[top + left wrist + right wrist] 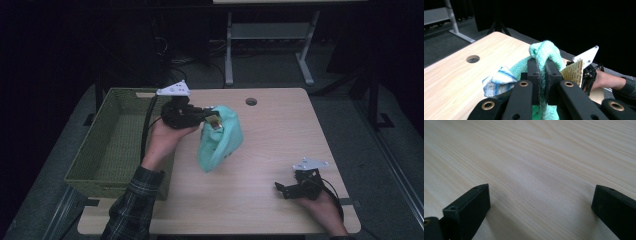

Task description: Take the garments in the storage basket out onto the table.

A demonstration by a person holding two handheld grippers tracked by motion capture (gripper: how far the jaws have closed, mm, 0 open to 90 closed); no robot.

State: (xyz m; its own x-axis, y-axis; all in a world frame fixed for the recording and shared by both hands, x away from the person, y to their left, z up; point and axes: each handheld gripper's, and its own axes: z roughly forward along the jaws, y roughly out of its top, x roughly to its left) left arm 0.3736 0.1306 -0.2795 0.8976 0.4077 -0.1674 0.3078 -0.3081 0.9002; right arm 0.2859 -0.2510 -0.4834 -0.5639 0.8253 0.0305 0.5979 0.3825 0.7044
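Tan tag (573, 72) on the green towel (544, 53) has printed txt, too small & blurred to read. No other legible label, brand, no. or sign.

Dim room, soft shadows, mild blur

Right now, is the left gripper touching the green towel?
Touching. The left gripper view shows the left gripper shut on a fold of the green towel, pads pressing both sides.
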